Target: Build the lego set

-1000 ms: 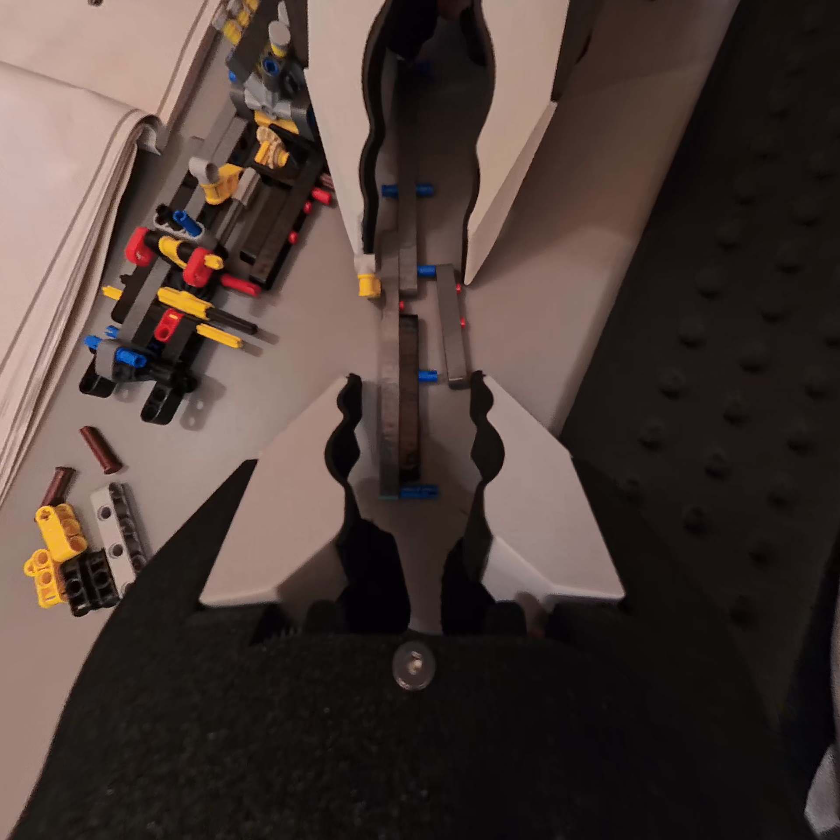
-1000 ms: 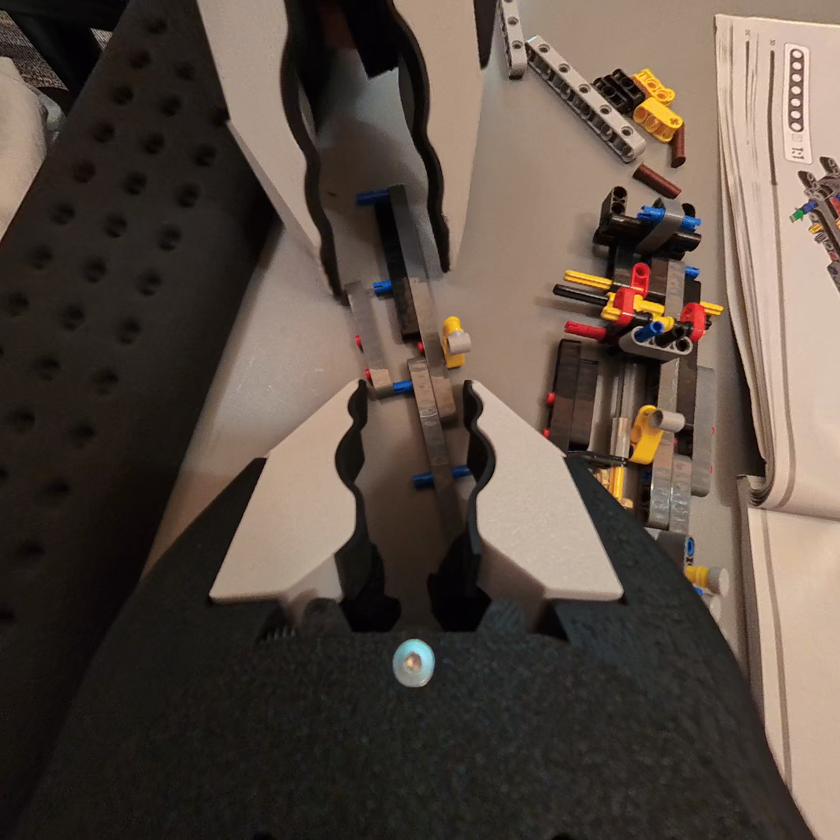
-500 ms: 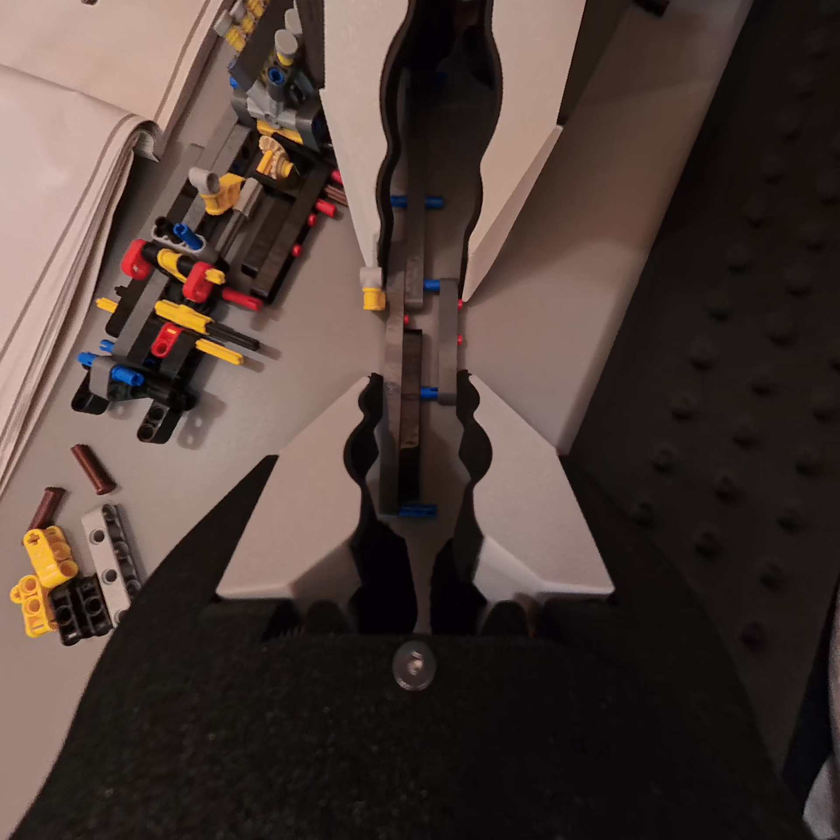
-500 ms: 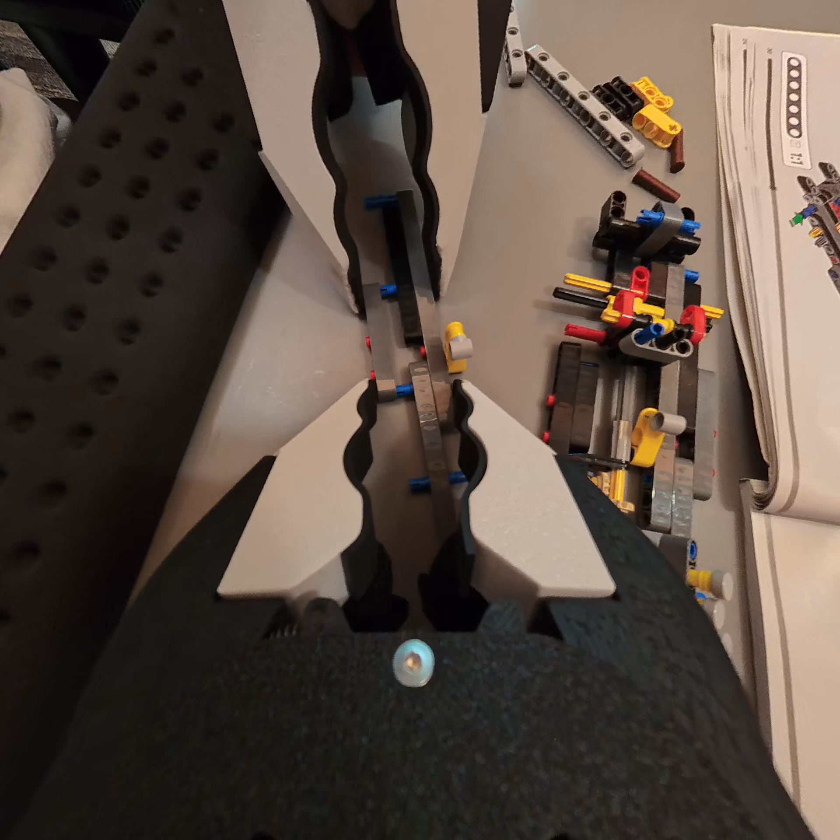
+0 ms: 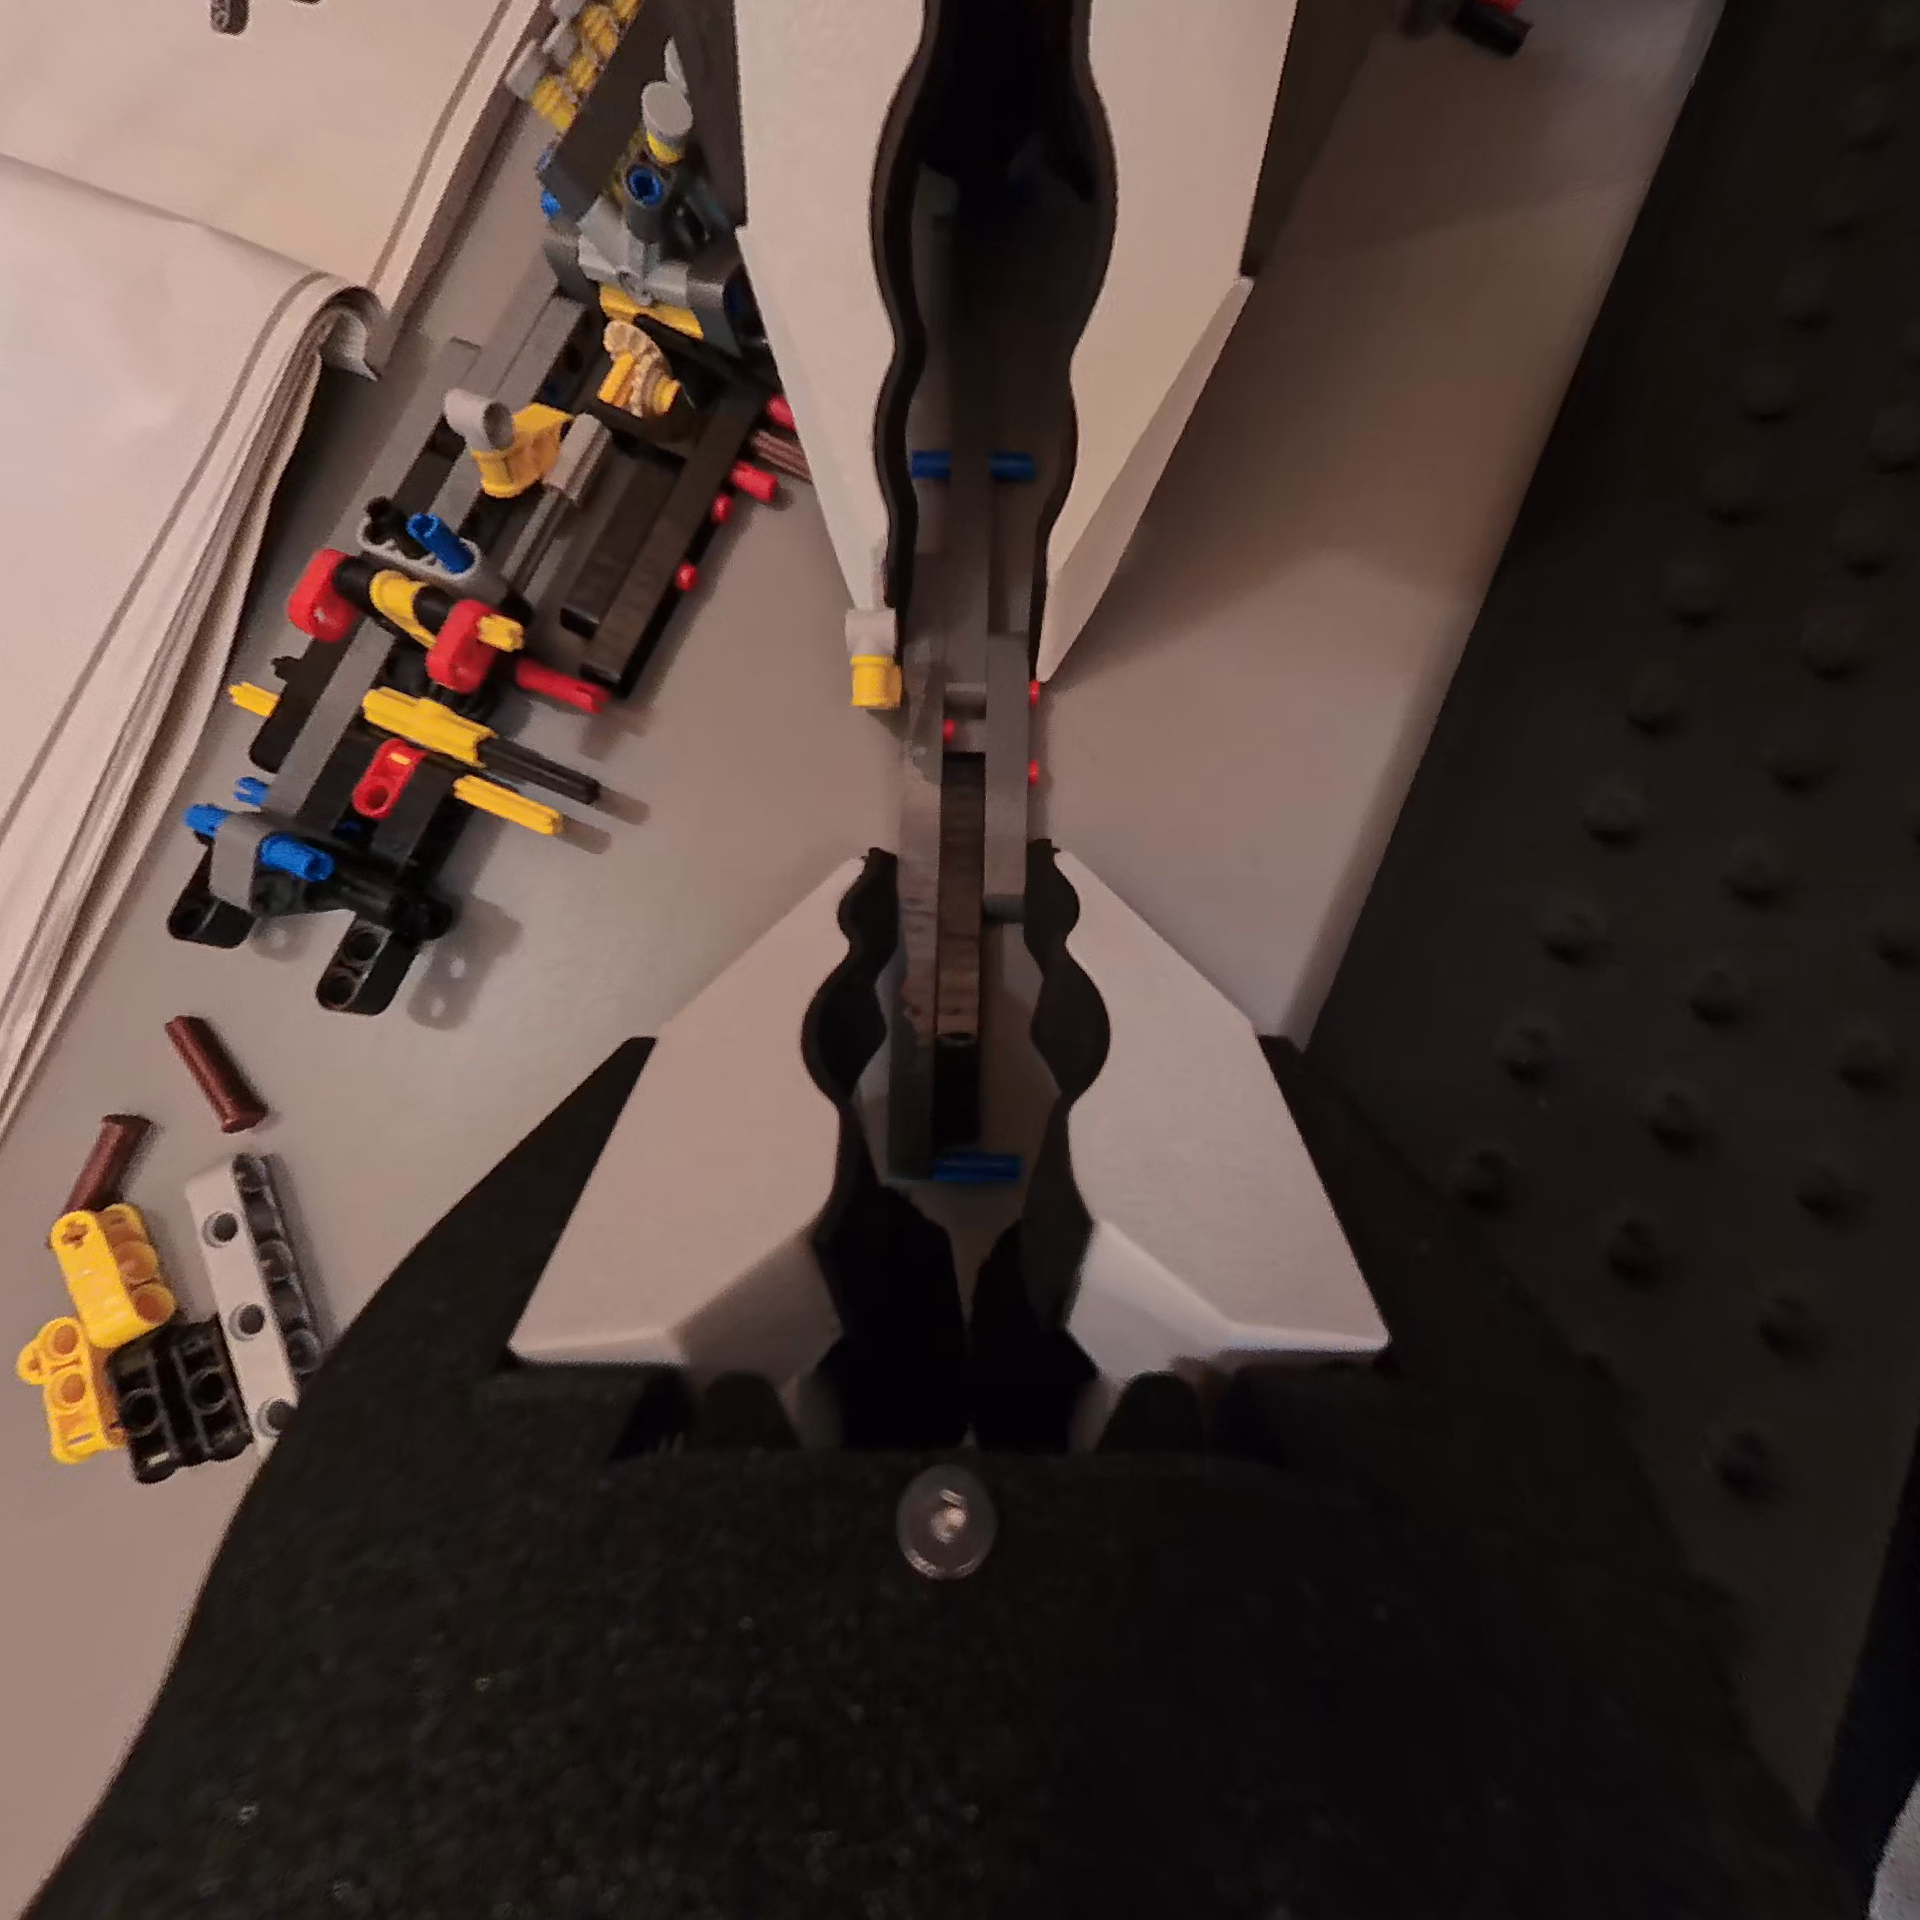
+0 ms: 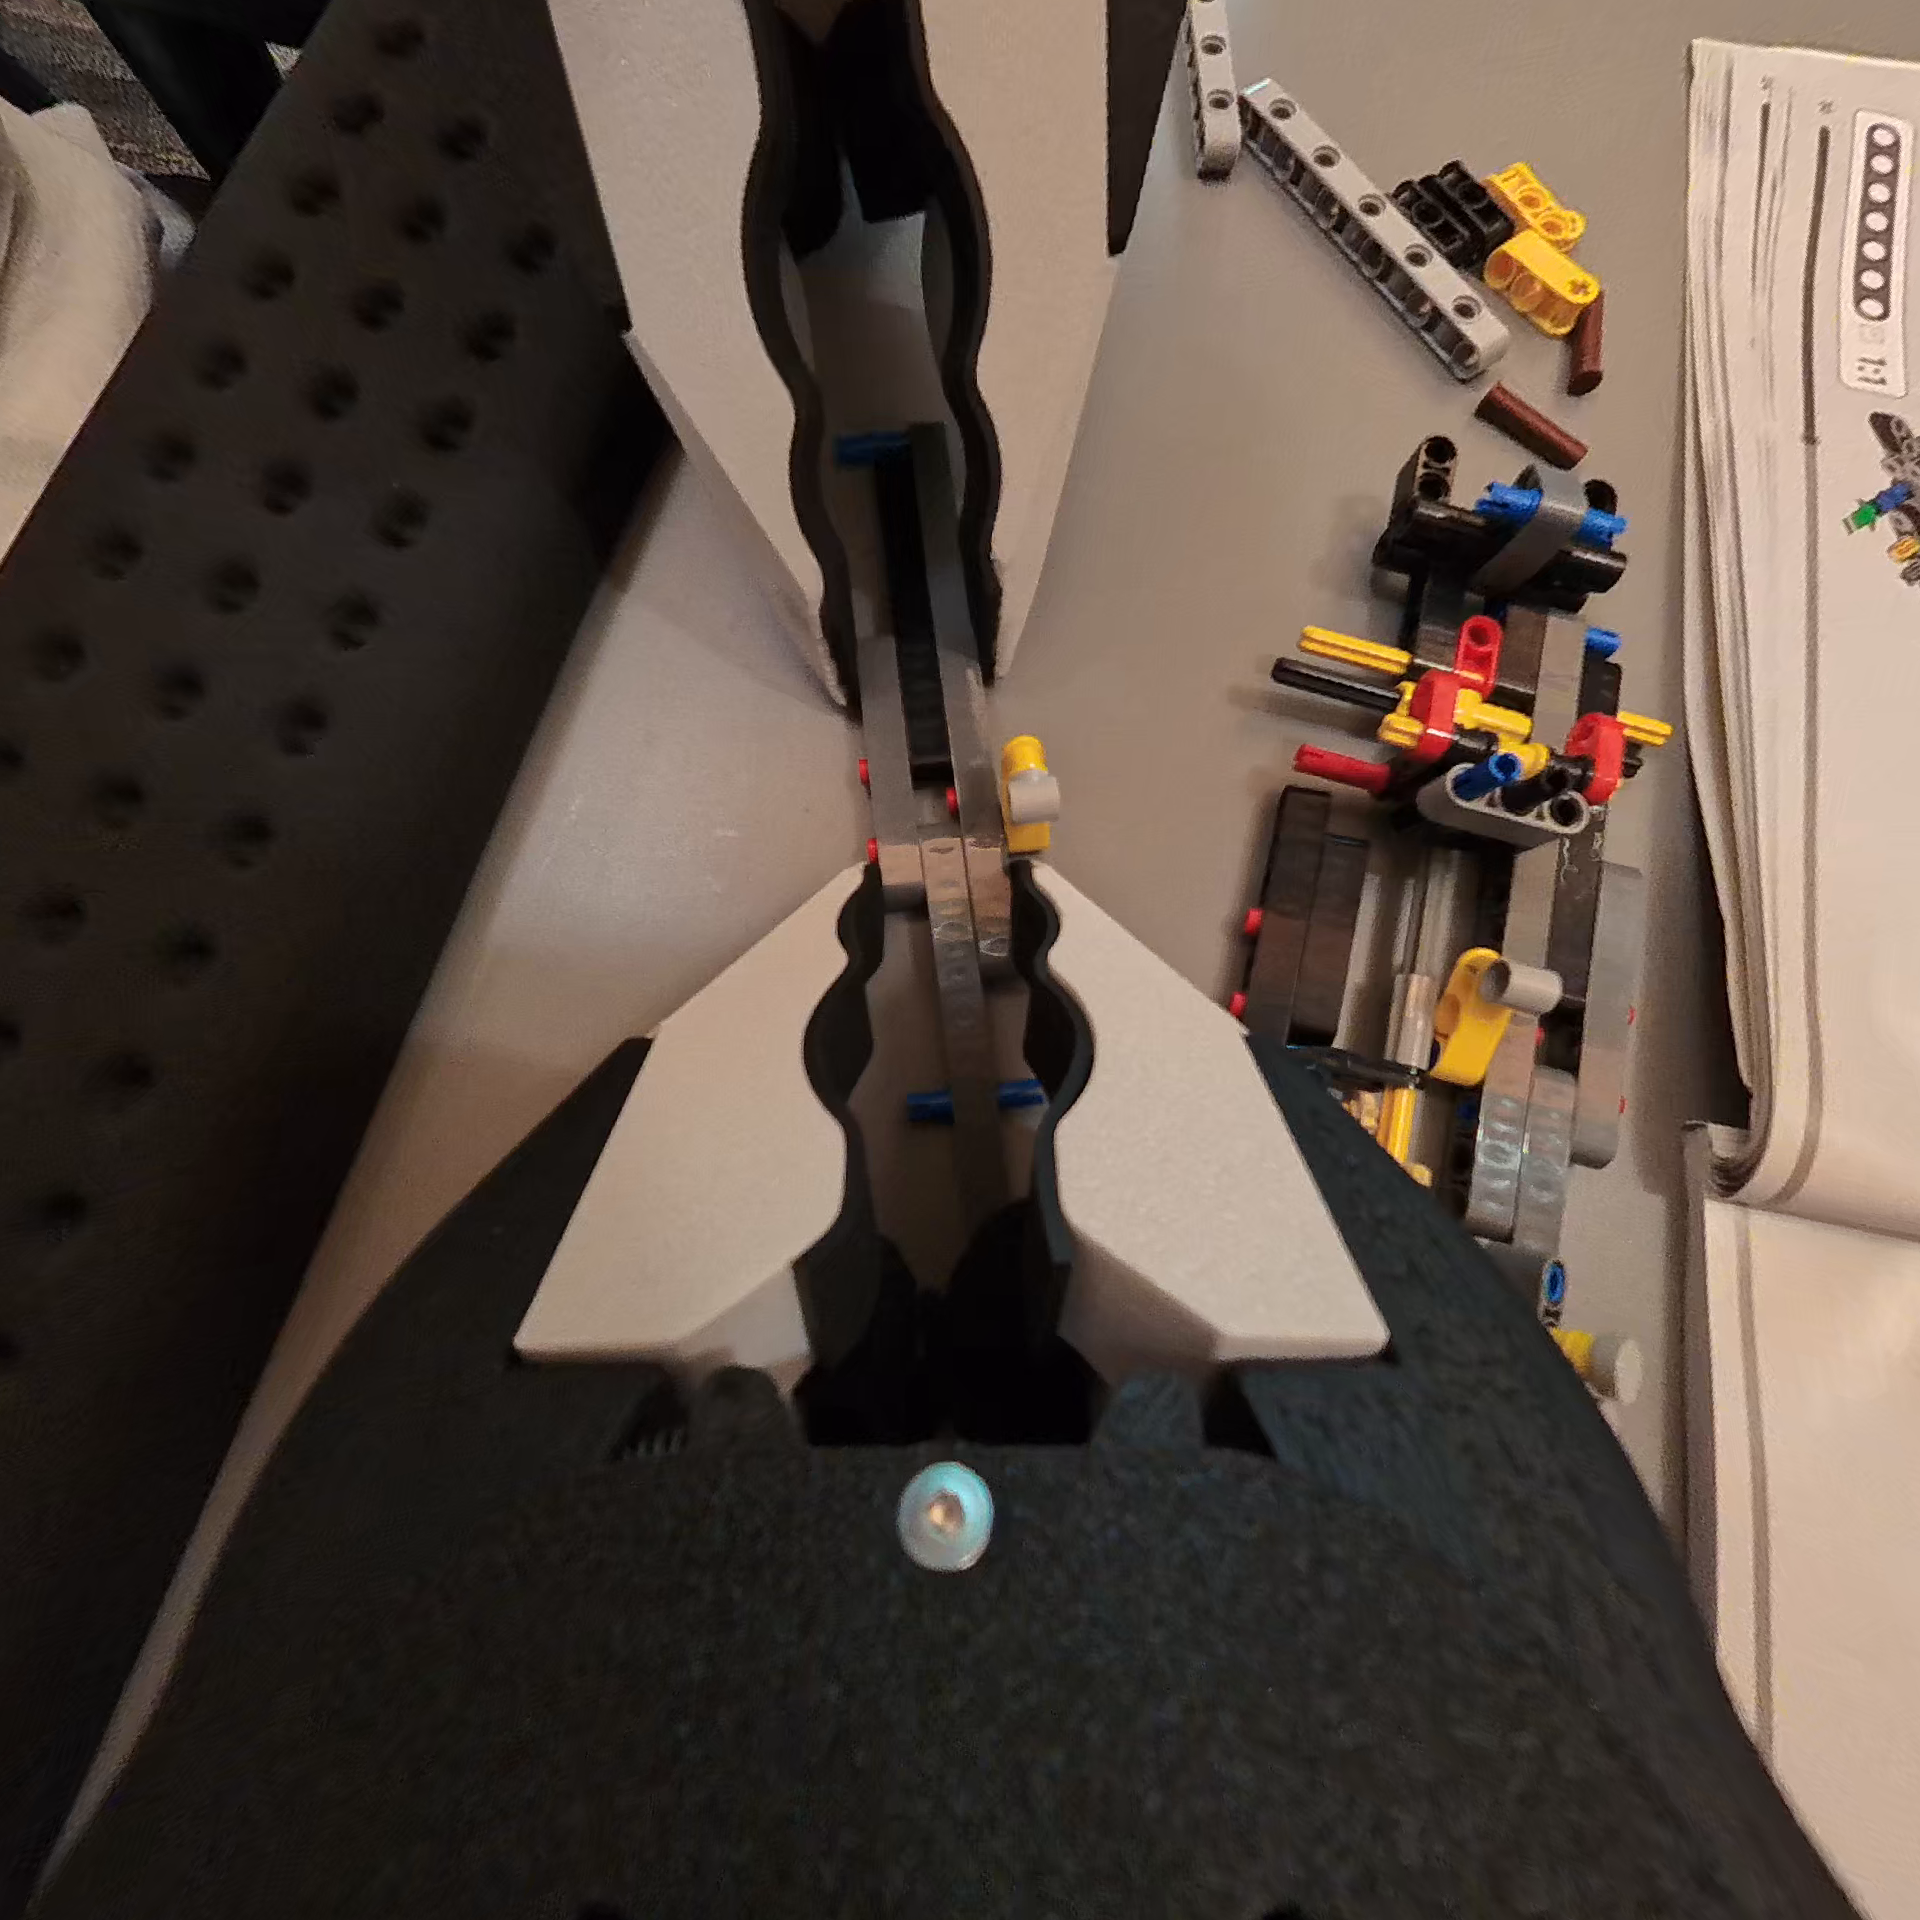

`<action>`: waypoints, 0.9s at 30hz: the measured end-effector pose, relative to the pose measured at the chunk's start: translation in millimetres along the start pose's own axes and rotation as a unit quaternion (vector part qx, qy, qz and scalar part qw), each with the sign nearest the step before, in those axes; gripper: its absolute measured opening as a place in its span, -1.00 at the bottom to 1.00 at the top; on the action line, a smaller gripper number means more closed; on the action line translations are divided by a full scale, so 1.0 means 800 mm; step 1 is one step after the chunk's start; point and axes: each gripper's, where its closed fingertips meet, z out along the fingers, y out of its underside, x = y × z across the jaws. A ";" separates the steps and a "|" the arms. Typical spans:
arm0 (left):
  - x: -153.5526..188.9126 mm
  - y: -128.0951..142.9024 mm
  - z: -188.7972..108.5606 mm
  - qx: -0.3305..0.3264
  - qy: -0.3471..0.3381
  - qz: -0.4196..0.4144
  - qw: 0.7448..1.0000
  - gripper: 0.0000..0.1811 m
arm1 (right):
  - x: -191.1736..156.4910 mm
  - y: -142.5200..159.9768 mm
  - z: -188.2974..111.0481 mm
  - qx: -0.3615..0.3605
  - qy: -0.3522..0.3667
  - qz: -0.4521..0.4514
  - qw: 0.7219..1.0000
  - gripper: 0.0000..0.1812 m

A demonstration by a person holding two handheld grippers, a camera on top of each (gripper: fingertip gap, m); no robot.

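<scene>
Between my two facing tools: one beam assembly [image 5: 961, 914], long grey and black strips, blue and red pins, yellow-grey connector. Left hand-held gripper [image 5: 954, 862] pinches one end; right hand-held gripper [image 6: 943, 883] pinches the other, above the grey bench [image 5: 727, 935]. Beyond: larger chassis build [image 5: 436, 675], loose parts [image 5: 135, 1330]. Right view alone shows printed pages of the instruction booklet [image 6: 1829, 623].

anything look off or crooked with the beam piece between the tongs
Nothing stands out: the beam assembly runs straight between the left tongs and right tongs, both closed on it. Loose parts lie tidily beside it.
</scene>
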 end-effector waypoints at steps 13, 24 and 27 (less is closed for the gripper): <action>-0.017 -0.048 -0.053 0.109 -0.008 -0.040 0.993 -0.57 | 0.005 -0.039 -0.076 0.073 0.059 0.056 0.994 -0.60; -0.202 -0.164 -0.108 0.208 -0.121 -0.020 0.970 -0.65 | 0.101 -0.043 -0.172 0.190 0.379 0.248 0.871 -0.59; -0.289 -0.161 -0.109 0.190 -0.178 -0.081 0.962 -0.65 | 0.158 -0.042 -0.211 0.217 0.446 0.272 0.825 -0.61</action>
